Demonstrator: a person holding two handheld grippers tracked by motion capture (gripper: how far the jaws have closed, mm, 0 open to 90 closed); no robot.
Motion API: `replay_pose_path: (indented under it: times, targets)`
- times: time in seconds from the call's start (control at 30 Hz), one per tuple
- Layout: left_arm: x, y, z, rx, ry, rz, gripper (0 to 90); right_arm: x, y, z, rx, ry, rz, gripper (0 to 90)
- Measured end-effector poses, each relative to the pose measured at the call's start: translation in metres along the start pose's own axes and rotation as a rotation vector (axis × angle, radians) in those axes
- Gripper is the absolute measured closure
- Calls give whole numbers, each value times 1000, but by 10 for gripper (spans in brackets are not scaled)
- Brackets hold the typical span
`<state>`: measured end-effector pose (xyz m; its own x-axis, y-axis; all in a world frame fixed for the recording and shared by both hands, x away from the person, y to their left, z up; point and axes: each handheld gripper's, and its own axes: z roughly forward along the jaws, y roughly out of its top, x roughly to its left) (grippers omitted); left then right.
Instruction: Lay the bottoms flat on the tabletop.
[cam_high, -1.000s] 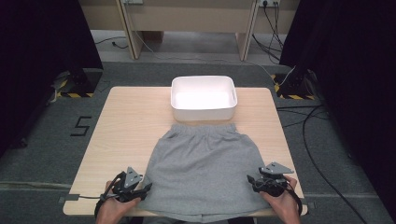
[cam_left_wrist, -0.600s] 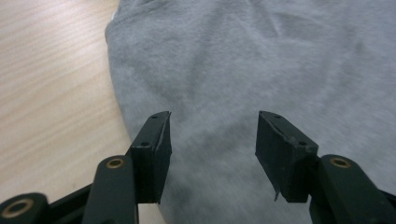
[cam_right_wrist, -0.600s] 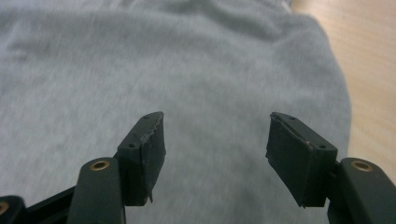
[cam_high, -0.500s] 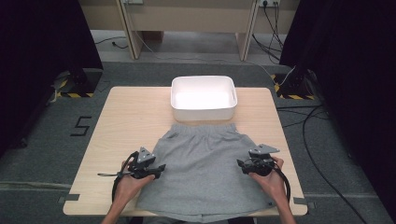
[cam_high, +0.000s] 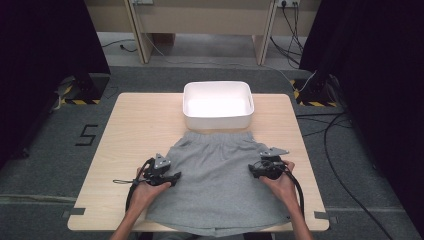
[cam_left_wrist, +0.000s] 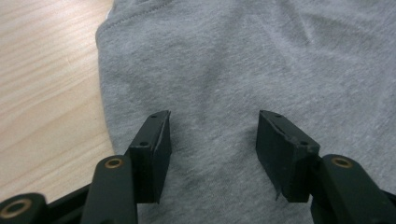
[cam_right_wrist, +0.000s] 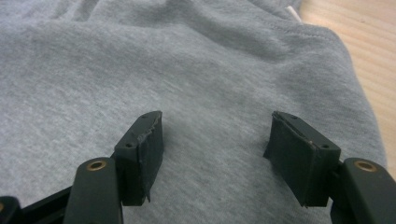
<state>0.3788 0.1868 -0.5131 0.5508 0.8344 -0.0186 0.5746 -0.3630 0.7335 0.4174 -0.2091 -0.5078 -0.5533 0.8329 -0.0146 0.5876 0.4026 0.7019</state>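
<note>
High view: both tongs (cam_high: 176, 177) moved forward along shorts (cam_high: 220, 185).

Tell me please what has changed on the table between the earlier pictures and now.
Both hands moved up the table, from the near corners of the grey shorts to their middle. The left gripper and right gripper have just been opening; they hover open over the cloth, holding nothing. The shorts and the white bin stayed in place.
</note>
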Motion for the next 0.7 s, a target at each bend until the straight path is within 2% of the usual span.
replay_pose_path:
  times: [0.3,0.7]
  targets:
    - [-4,5,5,8,0,3,439,-11,6,6,0,-9,21,369]
    - [-6,3,1,14,-14,10,435,-8,-1,-2,5,-10,22,367]
